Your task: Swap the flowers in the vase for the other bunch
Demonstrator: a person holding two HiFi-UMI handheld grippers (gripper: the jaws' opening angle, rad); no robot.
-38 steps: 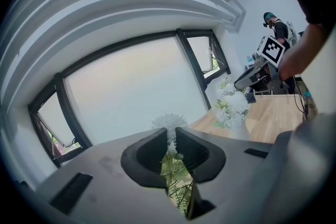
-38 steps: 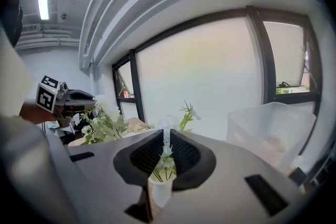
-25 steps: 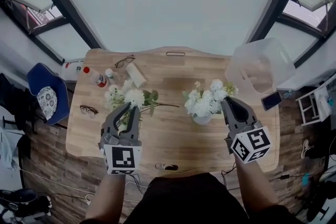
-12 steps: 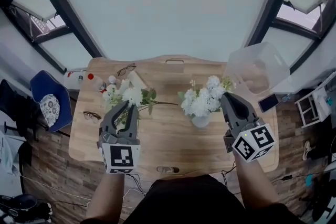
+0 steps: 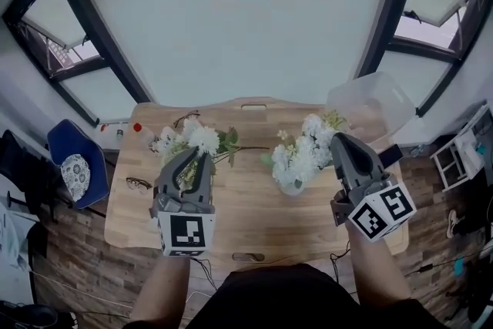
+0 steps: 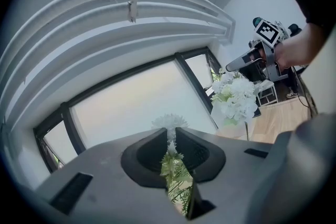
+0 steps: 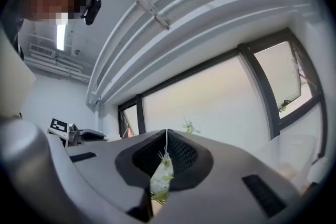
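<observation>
1. Nearest the camera, the person's two forearms reach forward. Each hand holds a gripper with its marker cube turned back toward the person.
2. The left gripper (image 5: 194, 156) has its jaws drawn in to a narrow slit and clamped on the green stems of the left bunch (image 5: 202, 139). The white blooms stick out past the tips, and one leafy stem trails off to the right.
3. The right gripper (image 5: 337, 142) has its jaws all but together. They pinch a thin stem and pale leaves of the right bunch (image 5: 302, 158), whose white blooms crowd just to the left of the tips.
4. The vase (image 5: 292, 186) is pale and shows just under the right bunch, near the middle of the table (image 5: 254, 212). The blooms cover its mouth, so I cannot tell whether the stems are in it.
5. The table is wooden, and the two bunches are well apart over it.
6. A pair of glasses (image 5: 137, 183) lies near the table's left edge.
7. A second pair (image 5: 183, 118) and a red-capped bottle (image 5: 139, 128) sit toward the far left corner.
8. A clear plastic tub (image 5: 373, 100) stands at the far right corner.
9. A blue chair (image 5: 73, 162) is off the table's left side.
10. Farthest off, tall dark-framed windows (image 5: 239, 19) fill the background.
</observation>
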